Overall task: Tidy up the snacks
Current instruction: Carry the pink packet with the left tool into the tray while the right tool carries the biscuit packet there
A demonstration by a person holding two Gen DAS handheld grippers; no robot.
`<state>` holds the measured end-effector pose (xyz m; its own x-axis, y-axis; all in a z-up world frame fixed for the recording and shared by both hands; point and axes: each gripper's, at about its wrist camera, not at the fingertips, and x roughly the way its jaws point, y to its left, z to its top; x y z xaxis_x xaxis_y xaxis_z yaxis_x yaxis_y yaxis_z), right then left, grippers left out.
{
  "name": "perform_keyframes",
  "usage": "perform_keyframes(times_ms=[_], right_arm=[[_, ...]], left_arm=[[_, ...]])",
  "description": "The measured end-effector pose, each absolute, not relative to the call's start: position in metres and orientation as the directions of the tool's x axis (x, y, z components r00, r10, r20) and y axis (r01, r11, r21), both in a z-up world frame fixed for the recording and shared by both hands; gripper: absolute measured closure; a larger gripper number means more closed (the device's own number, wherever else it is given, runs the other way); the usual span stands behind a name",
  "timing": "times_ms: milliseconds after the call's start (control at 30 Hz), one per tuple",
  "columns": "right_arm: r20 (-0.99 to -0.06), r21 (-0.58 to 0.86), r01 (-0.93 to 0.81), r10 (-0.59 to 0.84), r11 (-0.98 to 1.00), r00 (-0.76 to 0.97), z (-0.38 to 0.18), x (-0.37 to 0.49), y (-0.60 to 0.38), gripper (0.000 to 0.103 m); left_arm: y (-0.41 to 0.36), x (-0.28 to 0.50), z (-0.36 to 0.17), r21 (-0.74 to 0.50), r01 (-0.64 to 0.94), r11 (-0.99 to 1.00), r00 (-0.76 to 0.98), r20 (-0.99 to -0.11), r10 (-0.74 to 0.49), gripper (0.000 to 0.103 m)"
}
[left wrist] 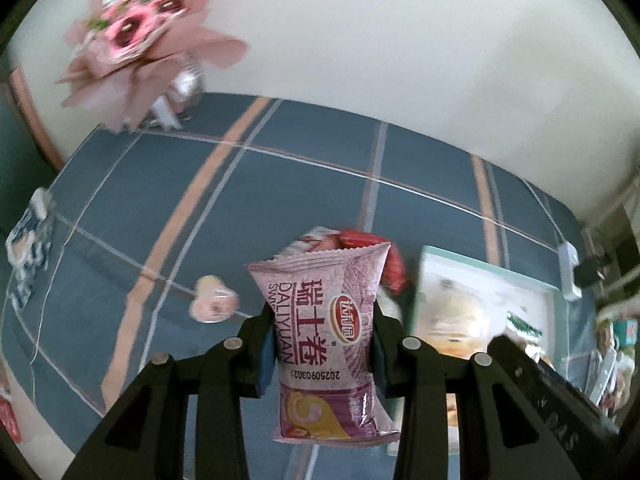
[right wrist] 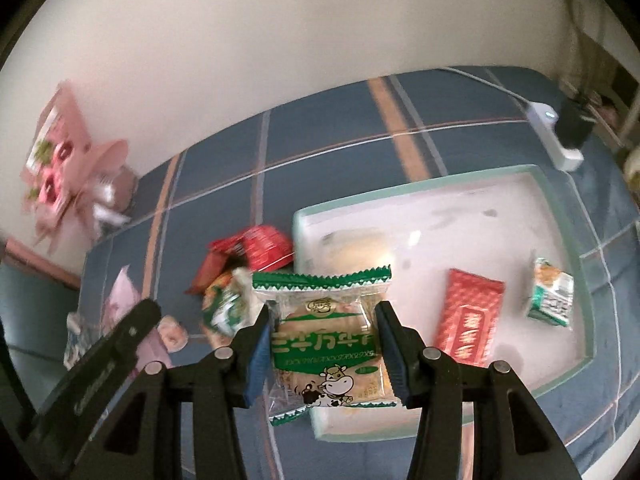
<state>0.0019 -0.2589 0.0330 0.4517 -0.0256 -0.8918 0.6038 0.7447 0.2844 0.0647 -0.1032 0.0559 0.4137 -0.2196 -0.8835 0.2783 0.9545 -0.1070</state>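
My left gripper is shut on a pink Swiss-roll packet, held upright above the blue plaid cloth. My right gripper is shut on a green-and-clear biscuit packet with a cow on it, hanging over the near left rim of a white tray with a pale green edge. In the tray lie a red packet, a small green packet and a pale round bun. Loose red snack packets and a green one lie left of the tray.
A pink flower bouquet leans on the white wall at the back left. A small pink round sweet lies on the cloth. A white power strip with a black plug sits behind the tray. The left gripper's black arm shows at lower left.
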Motion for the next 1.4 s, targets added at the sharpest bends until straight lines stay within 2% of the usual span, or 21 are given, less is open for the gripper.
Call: perform_keyframes(times_ms=[200,433,967,1400], right_arm=[[-0.904,0.248,0.693,-0.096,0.677,0.417,0.033,-0.015,-0.300,0.051],[-0.913,0.221,0.755,-0.141,0.618,0.382,0.026,-0.031,-0.339,0.051],[-0.920,0.212,0.828,-0.180,0.519,0.348,0.015,-0.060,-0.406,0.051],[-0.929,0.212,0.829,-0.157,0.517,0.336,-0.004,-0.055,-0.419,0.051]], left_arm=[[-0.148,0.047,0.056,-0.148,0.398,0.905,0.347,-0.889,-0.298,0.063],[-0.206,0.035,0.047,-0.115,0.491,0.864,0.318,-0.899,-0.300,0.063],[-0.287,0.033,0.021,-0.100,0.578,0.810,0.314,-0.889,-0.334,0.063],[-0.297,0.036,-0.002,-0.115,0.594,0.796,0.301,-0.886,-0.353,0.063]])
